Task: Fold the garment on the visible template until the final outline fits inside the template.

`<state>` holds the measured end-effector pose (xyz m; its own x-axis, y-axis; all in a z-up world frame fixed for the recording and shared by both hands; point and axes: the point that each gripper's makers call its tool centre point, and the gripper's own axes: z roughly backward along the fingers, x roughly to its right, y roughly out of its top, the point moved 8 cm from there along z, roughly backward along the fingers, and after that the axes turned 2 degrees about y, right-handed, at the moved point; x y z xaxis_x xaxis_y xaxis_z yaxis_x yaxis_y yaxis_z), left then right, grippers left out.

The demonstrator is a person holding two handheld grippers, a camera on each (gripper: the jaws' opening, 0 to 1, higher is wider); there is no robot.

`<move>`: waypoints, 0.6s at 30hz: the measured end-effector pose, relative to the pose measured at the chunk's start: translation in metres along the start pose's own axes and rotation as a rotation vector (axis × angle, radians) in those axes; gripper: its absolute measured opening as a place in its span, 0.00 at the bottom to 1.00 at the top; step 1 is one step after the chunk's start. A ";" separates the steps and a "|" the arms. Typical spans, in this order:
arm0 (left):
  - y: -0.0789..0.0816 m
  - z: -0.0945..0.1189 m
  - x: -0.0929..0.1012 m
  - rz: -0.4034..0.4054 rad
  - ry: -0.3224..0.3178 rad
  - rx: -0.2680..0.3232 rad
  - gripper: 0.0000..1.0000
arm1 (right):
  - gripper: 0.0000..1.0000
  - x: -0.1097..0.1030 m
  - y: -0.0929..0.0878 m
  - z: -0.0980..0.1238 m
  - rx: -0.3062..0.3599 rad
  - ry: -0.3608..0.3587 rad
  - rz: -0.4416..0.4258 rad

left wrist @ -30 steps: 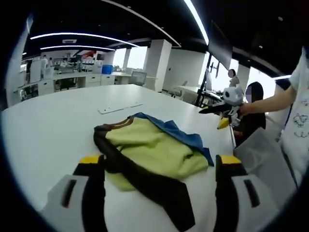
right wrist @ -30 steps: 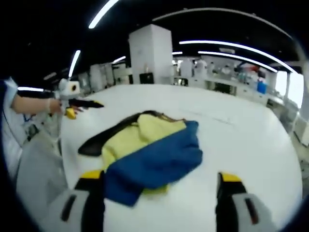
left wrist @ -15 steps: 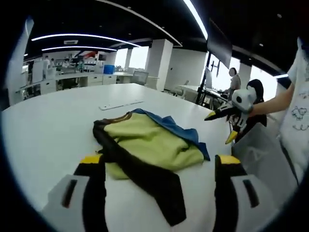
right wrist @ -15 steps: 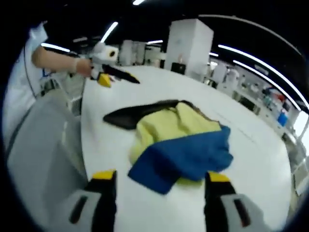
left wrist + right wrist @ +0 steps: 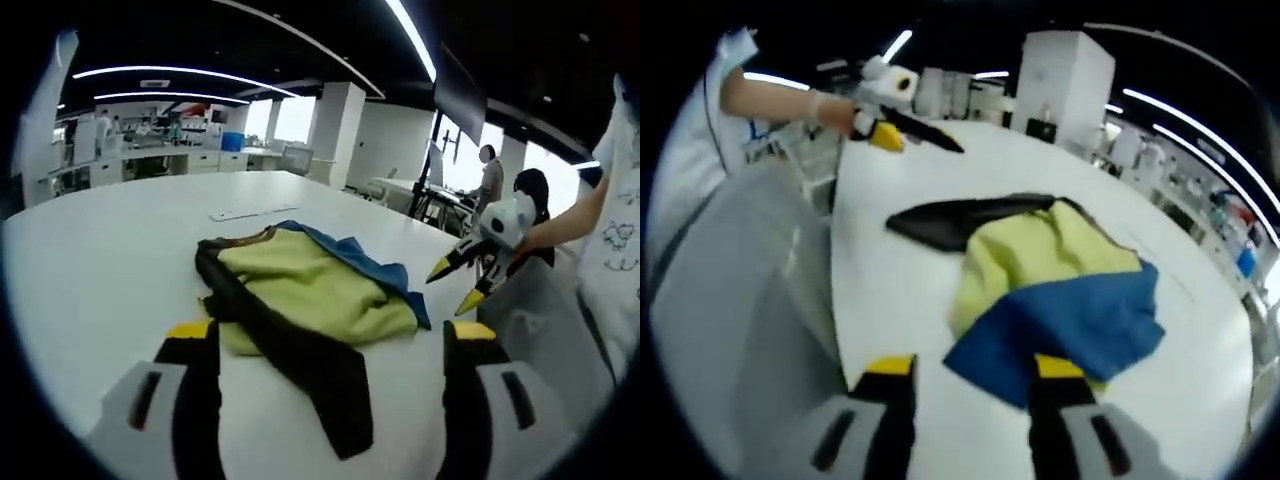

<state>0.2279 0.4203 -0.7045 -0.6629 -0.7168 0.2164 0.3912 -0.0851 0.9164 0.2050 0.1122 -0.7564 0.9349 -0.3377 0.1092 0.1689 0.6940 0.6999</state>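
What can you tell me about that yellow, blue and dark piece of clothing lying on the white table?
The garment is soft, knit-looking cloth, loosely bunched rather than neatly folded. It has a yellow-green body, a blue part folded over one side, and a dark brown sleeve trailing out across the white table. A brownish collar edge shows at the far end in the left gripper view. It lies flat on the table, and neither gripper seems to hold it.

The garment (image 5: 310,300) is yellow-green with a dark brown sleeve and blue panel, plain, no print; beneath it the surface (image 5: 100,260) is white; tool (image 5: 328,345) tips yellow on black.
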 end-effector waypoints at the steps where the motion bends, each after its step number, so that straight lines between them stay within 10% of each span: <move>1: 0.000 0.001 0.003 0.002 0.005 0.009 0.89 | 0.31 -0.001 -0.002 -0.004 -0.001 0.002 0.008; 8: -0.009 0.009 0.009 0.023 0.014 0.005 0.89 | 0.11 -0.008 -0.008 -0.023 -0.070 0.019 0.023; 18: -0.017 0.022 0.010 0.036 0.032 -0.008 0.88 | 0.09 -0.010 -0.011 -0.032 -0.072 0.020 -0.009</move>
<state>0.2009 0.4295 -0.7102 -0.6271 -0.7415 0.2384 0.4199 -0.0641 0.9053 0.2035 0.1284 -0.7872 0.9394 -0.3314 0.0882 0.1986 0.7355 0.6478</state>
